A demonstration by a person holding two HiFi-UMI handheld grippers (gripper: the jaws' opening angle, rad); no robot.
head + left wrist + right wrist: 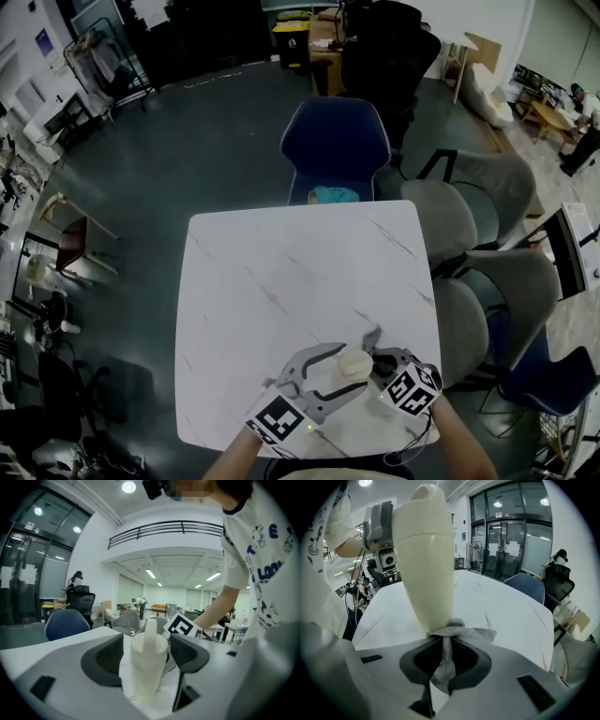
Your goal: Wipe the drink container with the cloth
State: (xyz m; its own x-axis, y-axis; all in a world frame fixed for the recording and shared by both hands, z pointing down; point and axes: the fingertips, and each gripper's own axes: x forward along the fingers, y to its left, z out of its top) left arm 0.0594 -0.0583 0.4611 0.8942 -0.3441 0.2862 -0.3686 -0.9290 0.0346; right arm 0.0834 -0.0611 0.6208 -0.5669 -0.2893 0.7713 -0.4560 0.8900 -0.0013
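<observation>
A cream drink container stands near the front edge of the white marble table. My left gripper is shut on it, one pad on each side. My right gripper is shut on a grey cloth. The bunched end of the cloth presses against the lower part of the container. In the right gripper view the left gripper's finger shows beside the container's top.
A blue chair with a teal item on its seat stands at the table's far side. Grey chairs line the right side. The table's front edge lies close under both grippers.
</observation>
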